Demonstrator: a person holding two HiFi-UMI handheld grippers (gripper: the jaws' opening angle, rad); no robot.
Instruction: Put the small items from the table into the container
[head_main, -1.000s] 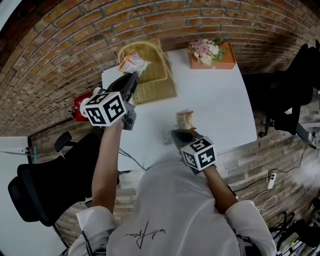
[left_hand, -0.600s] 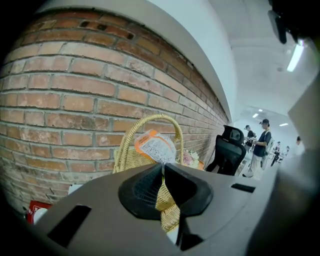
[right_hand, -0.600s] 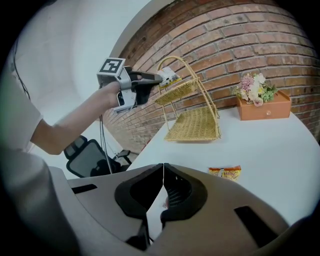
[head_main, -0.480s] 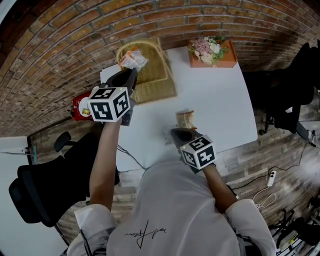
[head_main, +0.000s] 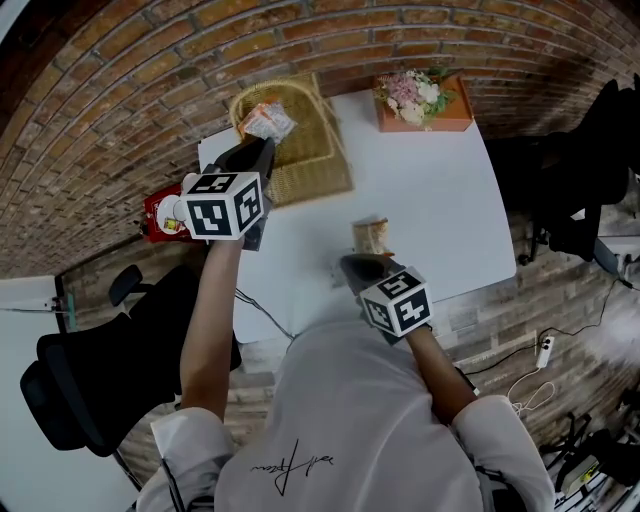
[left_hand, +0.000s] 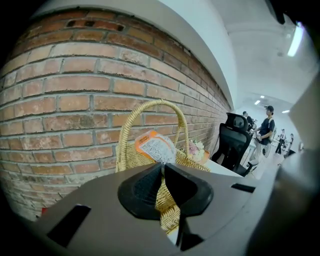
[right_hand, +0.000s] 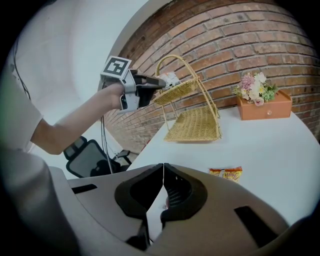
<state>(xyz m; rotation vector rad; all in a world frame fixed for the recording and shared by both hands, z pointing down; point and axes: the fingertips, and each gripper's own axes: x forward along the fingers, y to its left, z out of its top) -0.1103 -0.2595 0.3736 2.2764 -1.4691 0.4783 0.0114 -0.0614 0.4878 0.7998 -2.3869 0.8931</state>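
Note:
My left gripper is shut on the edge of an orange-and-white snack packet and holds it over the upper tier of a two-tier wicker basket at the table's back left. In the left gripper view the packet sticks up from the closed jaws in front of the basket's handle. Near the table's front edge, my right gripper is shut with nothing in it. Just beyond it a yellow-orange snack packet lies flat on the white table, and the right gripper view also has that packet.
An orange box of flowers stands at the table's back right. A red object sits off the table's left edge by the brick wall. Black office chairs stand at left and right. People stand far off.
The left gripper has rolled at the wrist and edged slightly toward the basket's upper tier with the packet. The right gripper has stayed in place.

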